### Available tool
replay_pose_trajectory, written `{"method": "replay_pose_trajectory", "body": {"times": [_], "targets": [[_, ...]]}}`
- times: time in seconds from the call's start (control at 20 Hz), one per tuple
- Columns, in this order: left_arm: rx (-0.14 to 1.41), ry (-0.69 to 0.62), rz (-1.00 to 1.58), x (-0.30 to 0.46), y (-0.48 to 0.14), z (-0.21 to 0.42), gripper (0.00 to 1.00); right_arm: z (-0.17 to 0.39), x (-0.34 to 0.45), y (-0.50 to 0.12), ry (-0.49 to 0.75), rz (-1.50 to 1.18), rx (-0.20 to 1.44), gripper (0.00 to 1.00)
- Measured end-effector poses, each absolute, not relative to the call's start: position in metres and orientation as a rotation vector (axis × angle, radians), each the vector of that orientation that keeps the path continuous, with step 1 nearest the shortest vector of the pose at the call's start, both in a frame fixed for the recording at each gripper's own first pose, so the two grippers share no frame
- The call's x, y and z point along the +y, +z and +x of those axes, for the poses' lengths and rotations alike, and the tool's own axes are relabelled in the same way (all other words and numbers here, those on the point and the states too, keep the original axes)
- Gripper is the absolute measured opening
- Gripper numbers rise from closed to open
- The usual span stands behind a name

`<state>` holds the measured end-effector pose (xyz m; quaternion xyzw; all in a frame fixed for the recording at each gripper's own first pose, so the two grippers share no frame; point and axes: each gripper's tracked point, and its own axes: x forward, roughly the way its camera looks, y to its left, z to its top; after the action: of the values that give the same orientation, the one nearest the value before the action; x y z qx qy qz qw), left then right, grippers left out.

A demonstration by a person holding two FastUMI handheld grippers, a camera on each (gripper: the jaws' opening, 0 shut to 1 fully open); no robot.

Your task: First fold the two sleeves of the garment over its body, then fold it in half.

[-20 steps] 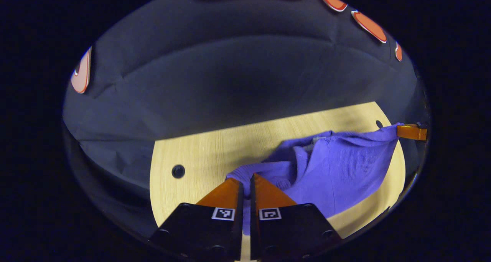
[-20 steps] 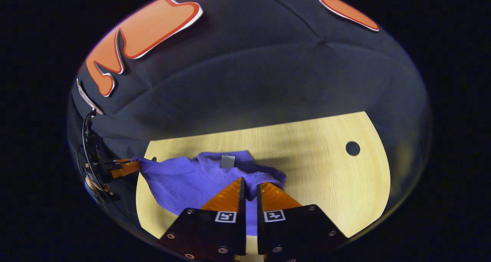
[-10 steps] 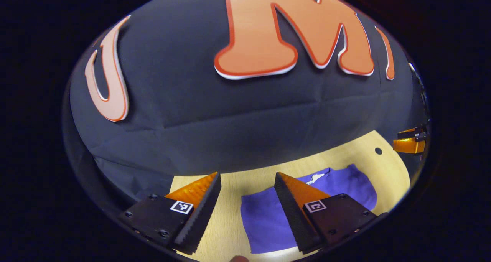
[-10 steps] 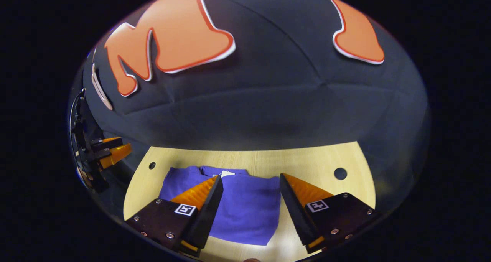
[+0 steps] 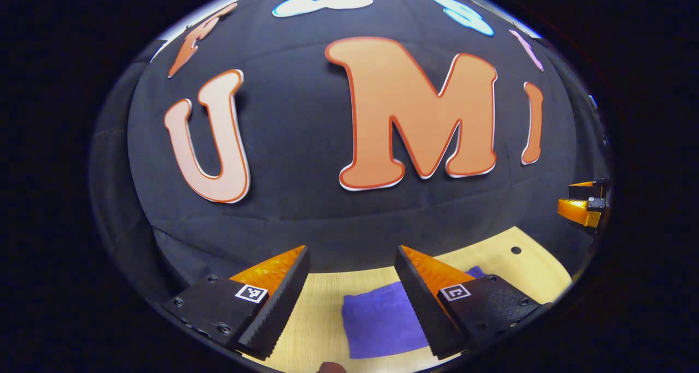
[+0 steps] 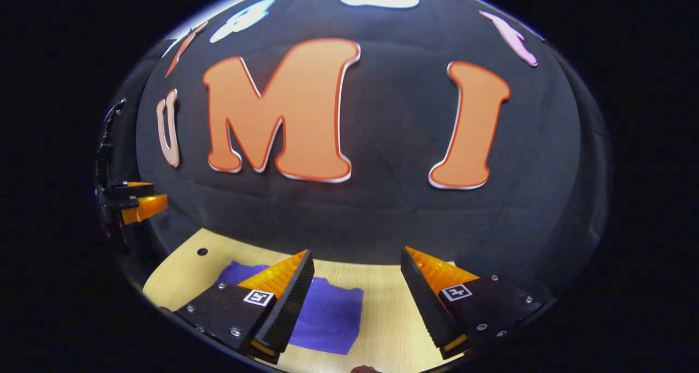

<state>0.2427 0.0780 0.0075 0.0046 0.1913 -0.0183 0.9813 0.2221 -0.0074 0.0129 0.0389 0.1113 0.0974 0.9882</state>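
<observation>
Both grippers, left (image 5: 352, 255) and right (image 6: 356, 258), hold jaws spread above the folded purple knit garment (image 5: 377, 321) on the pale wooden counter (image 5: 317, 313).

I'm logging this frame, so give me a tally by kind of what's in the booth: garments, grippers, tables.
Purple garment, folded flat: 1
Grippers, left gripper and right gripper, both open: 2
Wooden table: 1
Total: 4
</observation>
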Motion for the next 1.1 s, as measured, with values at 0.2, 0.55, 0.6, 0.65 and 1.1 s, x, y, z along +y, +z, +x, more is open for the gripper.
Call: {"method": "replay_pose_trajectory", "body": {"times": [0.2,0.55,0.6,0.65,1.1], "targets": [[0.281,-0.021,-0.004,0.076,0.05,0.2,0.99,0.18,-0.017,0.057,0.155,0.126,0.09,0.95],[0.176,0.001,-0.064,0.067,0.086,0.141,0.98,0.105,-0.021,0.073,0.098,0.151,-0.04,0.95],[0.157,0.001,-0.06,0.067,0.087,0.138,0.98,0.098,-0.02,0.072,0.099,0.17,-0.053,0.94],[0.146,0.007,-0.05,0.064,0.086,0.129,1.0,0.093,-0.02,0.071,0.102,0.183,-0.062,0.94],[0.152,0.05,-0.102,0.06,0.042,0.082,1.0,0.068,-0.006,0.036,0.101,0.194,-0.067,0.95]]}}
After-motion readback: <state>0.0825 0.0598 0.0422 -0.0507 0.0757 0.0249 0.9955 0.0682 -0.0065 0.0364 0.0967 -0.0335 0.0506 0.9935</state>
